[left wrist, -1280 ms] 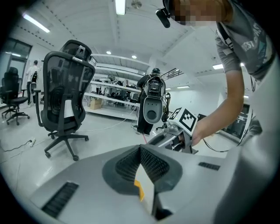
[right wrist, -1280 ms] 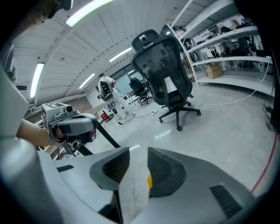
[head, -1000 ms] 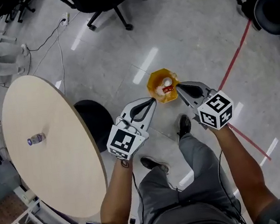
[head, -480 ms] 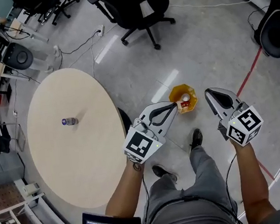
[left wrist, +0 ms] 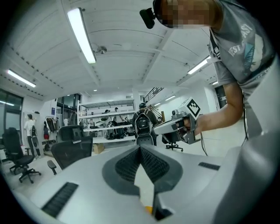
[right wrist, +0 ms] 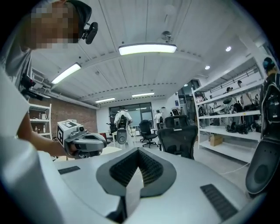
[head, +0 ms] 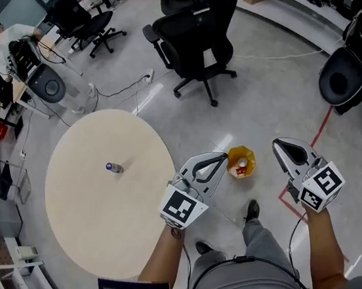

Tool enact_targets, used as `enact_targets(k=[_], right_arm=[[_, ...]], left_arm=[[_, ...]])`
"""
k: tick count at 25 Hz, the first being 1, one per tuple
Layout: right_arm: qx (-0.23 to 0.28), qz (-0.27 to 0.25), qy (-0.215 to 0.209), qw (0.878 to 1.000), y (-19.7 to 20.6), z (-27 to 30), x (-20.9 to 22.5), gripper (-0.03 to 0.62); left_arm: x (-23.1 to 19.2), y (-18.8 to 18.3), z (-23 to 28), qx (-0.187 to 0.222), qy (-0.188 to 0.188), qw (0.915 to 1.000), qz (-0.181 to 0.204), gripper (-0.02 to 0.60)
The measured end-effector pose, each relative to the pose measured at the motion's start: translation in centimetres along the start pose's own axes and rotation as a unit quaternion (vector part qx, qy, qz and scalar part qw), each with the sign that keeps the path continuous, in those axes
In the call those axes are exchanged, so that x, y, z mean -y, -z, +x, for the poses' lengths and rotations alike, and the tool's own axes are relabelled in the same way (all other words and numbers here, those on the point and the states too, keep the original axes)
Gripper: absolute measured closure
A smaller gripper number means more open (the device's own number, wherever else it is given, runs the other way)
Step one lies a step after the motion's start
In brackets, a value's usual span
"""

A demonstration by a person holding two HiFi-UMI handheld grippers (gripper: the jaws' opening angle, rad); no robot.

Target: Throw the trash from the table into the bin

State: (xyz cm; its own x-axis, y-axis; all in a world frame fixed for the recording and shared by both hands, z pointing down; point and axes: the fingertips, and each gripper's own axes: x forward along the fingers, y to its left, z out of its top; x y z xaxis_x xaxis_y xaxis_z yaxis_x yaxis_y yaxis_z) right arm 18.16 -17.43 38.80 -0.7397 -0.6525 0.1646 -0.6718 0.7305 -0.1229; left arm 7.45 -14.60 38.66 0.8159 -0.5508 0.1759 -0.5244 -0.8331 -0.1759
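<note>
**Head view.** The trash is one small clear bottle [head: 113,167] with a dark blue band. It sits alone near the middle of the round beige table [head: 88,215]. The bin [head: 241,161] is a yellow-orange open-topped container. It stands on the floor [head: 266,89], near the table's right edge but apart from it, and white and red scraps lie inside. The left claw [head: 222,157] is between table and bin in the picture, with its tip just beside the bin's left rim. Its jaws meet at the tips and grip nothing. The right claw [head: 284,141] is to the right of the bin, jaws together and empty. Both claws are well apart from the bottle.

**Left gripper view.** The left claw [left wrist: 140,148] has its ribbed pads pressed together at the tips, with nothing between them. A small orange patch shows through the gap below the pads. The right claw [left wrist: 175,126] appears beyond, held in a hand [left wrist: 193,125].

**Right gripper view.** The right claw [right wrist: 138,151] is fully closed, pad against pad, and carries nothing. The left claw [right wrist: 85,143] shows at the left. A black chair [right wrist: 177,135] stands beyond the tips.
</note>
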Motion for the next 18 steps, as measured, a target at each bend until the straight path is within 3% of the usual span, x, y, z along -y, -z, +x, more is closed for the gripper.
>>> enact_targets(k=[5, 10, 15, 18], right_arm=[[0.003, -0.053, -0.021, 0.998, -6.3, -2.2, -6.6, 0.583], [0.01, -0.115, -0.056, 0.992, -9.8, -2.9, -13.1, 0.583], [0.022, -0.158, -0.087, 0.983, -13.8, -2.2, -21.7, 0.583], [0.032, -0.18, -0.108, 0.977, -14.4, -0.8, -25.4, 0.583]], left_arm=[[0.3, -6.3, -8.2, 0.019, -0.035, 0.9989, 0.023, 0.54], [0.2, -9.4, -16.3, 0.059, -0.101, 0.9927, 0.028, 0.54], [0.7, -13.0, -25.1, 0.079, -0.141, 0.9848, 0.065, 0.54], [0.5, -13.4, -28.8, 0.113, -0.167, 0.9782, 0.052, 0.54]])
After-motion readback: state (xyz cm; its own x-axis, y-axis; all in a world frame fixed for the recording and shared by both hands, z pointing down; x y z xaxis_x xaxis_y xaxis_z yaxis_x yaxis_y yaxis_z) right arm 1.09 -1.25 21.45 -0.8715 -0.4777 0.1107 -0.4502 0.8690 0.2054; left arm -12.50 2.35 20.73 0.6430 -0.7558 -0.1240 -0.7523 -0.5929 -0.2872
